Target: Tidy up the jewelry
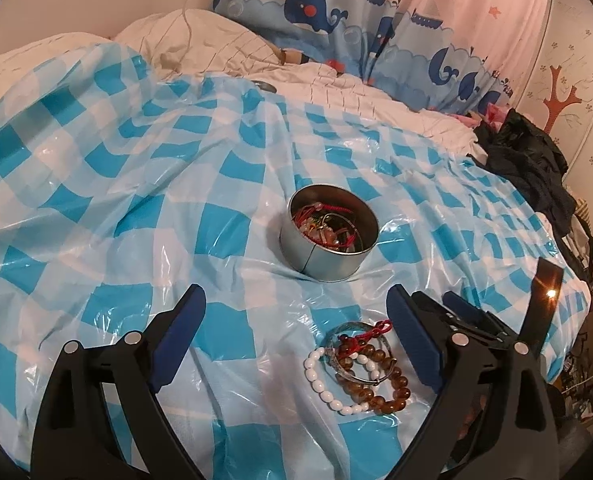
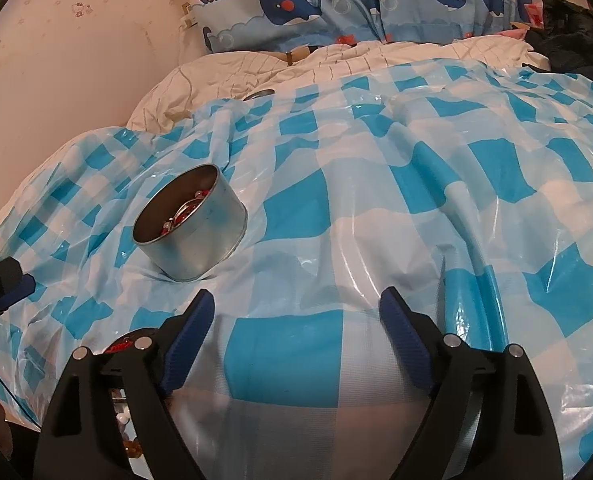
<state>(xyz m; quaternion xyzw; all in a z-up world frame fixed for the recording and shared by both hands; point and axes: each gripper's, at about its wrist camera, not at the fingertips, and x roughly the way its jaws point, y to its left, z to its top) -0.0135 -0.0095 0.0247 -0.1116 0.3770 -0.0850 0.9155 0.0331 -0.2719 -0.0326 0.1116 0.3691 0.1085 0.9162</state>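
Left wrist view: a heap of bracelets (image 1: 358,364), glossy white oval beads, amber-brown round beads, a thin metal bangle and red knotted cord, lies on the crinkly blue-and-white checked plastic sheet (image 1: 136,208) between the spread pads of the left tongs (image 1: 296,316), which stand wide and grip nothing. Beyond them sits a round, smooth-walled metal tin (image 1: 328,252) with more jewelry inside. Right tongs (image 2: 296,312) also gape empty over bare sheet; the tin stands ahead to their left. The bed drops off at right near dark clothes (image 1: 536,168).
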